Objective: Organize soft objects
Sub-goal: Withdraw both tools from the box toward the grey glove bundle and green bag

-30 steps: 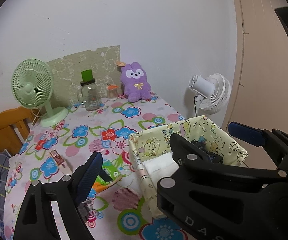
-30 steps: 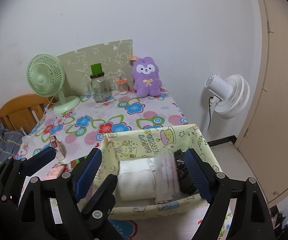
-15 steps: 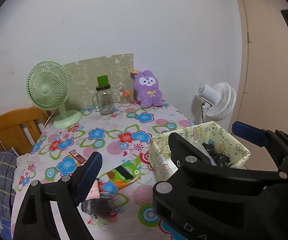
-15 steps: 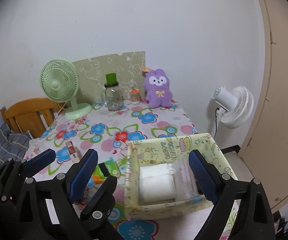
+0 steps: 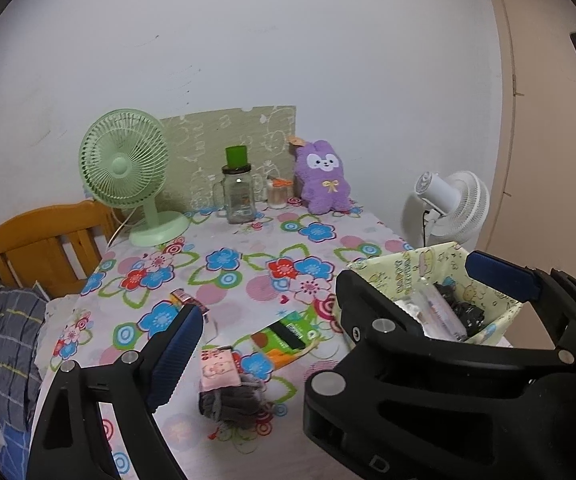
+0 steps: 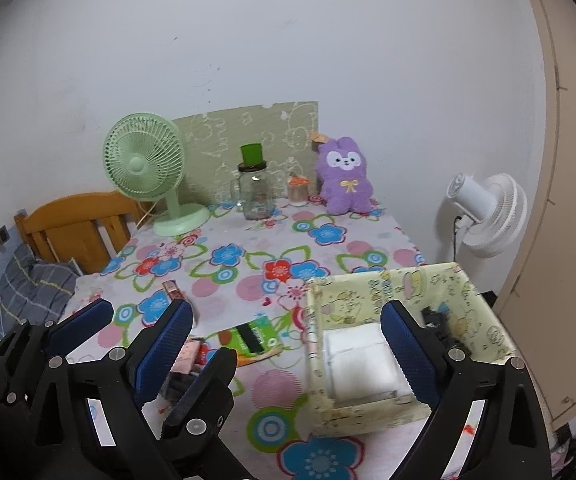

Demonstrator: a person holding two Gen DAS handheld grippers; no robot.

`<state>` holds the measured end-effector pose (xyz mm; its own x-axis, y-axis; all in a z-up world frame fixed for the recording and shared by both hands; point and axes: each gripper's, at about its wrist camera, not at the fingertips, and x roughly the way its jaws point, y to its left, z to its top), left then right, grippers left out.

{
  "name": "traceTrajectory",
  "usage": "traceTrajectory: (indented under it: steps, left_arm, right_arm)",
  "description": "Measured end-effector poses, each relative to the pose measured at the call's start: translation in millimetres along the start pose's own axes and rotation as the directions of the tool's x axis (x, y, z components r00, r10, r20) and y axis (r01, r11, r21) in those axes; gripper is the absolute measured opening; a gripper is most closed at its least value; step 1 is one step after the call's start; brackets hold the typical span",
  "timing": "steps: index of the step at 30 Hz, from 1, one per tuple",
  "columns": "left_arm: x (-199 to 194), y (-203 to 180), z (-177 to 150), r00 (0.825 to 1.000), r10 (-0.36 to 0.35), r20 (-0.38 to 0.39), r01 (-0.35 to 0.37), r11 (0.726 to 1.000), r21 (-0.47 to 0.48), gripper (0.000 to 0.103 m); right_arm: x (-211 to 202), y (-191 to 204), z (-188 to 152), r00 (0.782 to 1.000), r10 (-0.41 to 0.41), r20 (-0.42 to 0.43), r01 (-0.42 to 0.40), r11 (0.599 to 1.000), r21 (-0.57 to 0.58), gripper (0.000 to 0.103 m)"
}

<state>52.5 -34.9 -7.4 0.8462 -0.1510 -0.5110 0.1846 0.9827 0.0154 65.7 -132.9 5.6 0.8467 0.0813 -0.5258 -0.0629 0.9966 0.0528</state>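
Observation:
A yellow fabric storage box [image 6: 484, 320] stands at the table's near right. It holds a folded white cloth [image 6: 358, 360], a clear packet and dark items [image 5: 464, 312]. A grey knitted bundle with a pink label [image 5: 228, 394] lies on the cloth near the front. A green and orange packet [image 5: 284, 338] lies beside it. A purple plush rabbit [image 6: 344, 178] sits at the back. My left gripper [image 5: 340, 300] is open and empty above the table. My right gripper [image 6: 284, 344] is open and empty in front of the box.
A green desk fan [image 6: 148, 176], a glass jar with a green lid [image 6: 254, 194] and a small jar stand at the back. A white fan [image 6: 488, 212] stands right of the table. A wooden chair [image 6: 76, 228] and plaid bedding lie left. A small pink item [image 5: 186, 298] lies on the cloth.
Both grippers have pulled back and up from the box, so more of the table shows. The grey bundle has come into the left wrist view. Both stay open and empty.

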Motion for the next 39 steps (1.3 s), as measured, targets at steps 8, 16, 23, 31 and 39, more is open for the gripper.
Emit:
traceTrajectory:
  steps: [8, 16, 23, 31, 39]
  left_arm:
    - [8.8, 13.4, -9.6, 0.999, 0.018, -0.027, -0.018, 1.000, -0.013, 0.092]
    - [20.2, 24.5, -19.5, 0.997, 0.035, -0.063, -0.036, 0.999, -0.028, 0.092]
    - [30.3, 34.2, -30.0, 0.994, 0.051, -0.097, -0.055, 0.998, -0.041, 0.092]
    - [35.4, 48.8, -47.8, 0.989, 0.050, -0.139, -0.059, 0.997, -0.059, 0.092]
    - [47.6, 60.1, -64.1, 0.981, 0.031, -0.190, -0.050, 0.994, -0.096, 0.092]
  right_arm:
    - [10.8, 12.3, -8.7, 1.000, -0.005, -0.015, 0.005, 1.000, -0.006, 0.097]
    - [30.0, 19.5, -18.0, 0.999, 0.023, -0.050, -0.023, 1.000, 0.010, 0.097]
    - [45.9, 28.3, -26.8, 0.997, 0.035, -0.072, -0.034, 0.999, 0.008, 0.097]
    - [56.6, 42.4, -41.5, 0.992, 0.061, -0.108, -0.064, 0.998, -0.017, 0.097]
    - [71.5, 50.6, -55.6, 0.985, 0.068, -0.161, -0.073, 0.997, -0.021, 0.097]
